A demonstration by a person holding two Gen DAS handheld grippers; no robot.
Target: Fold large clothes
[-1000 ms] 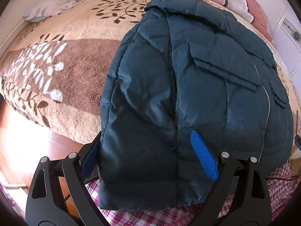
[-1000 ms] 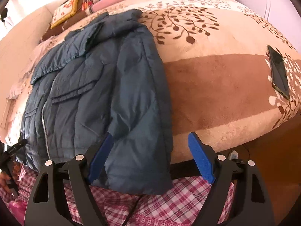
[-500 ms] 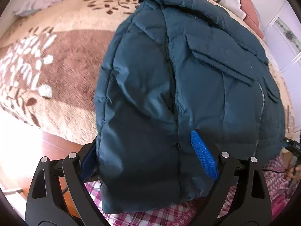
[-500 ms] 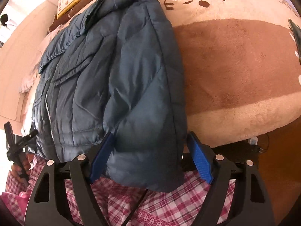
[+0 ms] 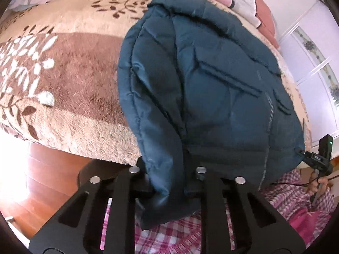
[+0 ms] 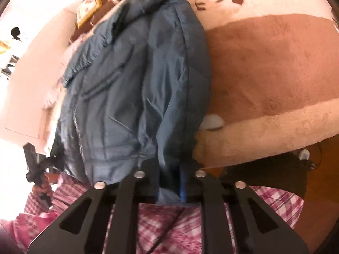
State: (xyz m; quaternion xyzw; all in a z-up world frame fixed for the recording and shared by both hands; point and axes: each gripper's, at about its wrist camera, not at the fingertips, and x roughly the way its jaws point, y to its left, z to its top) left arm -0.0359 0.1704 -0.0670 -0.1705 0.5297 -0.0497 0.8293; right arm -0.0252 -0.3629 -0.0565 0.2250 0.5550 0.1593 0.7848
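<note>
A dark teal padded jacket (image 5: 211, 84) lies on the bed, zip side up, its lower edge hanging over the near side of the mattress. My left gripper (image 5: 167, 180) is closing its jaws, and a bunch of the jacket's lower left corner is pinched between them. In the right wrist view the jacket (image 6: 131, 84) fills the middle. My right gripper (image 6: 169, 186) is closing too, with the lower right corner squeezed between its blue pads (image 6: 182, 188). The other gripper shows small at each view's side edge.
A plush beige and brown leaf-pattern blanket (image 5: 63, 74) covers the bed. Folded bedding and pillows (image 5: 243, 4) sit at its far end. Wooden floor (image 5: 42, 180) lies below the bed edge. The person's pink plaid clothing (image 5: 169, 232) is right under both grippers.
Both grippers stood open around the jacket's lower edge and have now closed on it. The cloth is bunched between the jaws, and both views have tipped further down.
</note>
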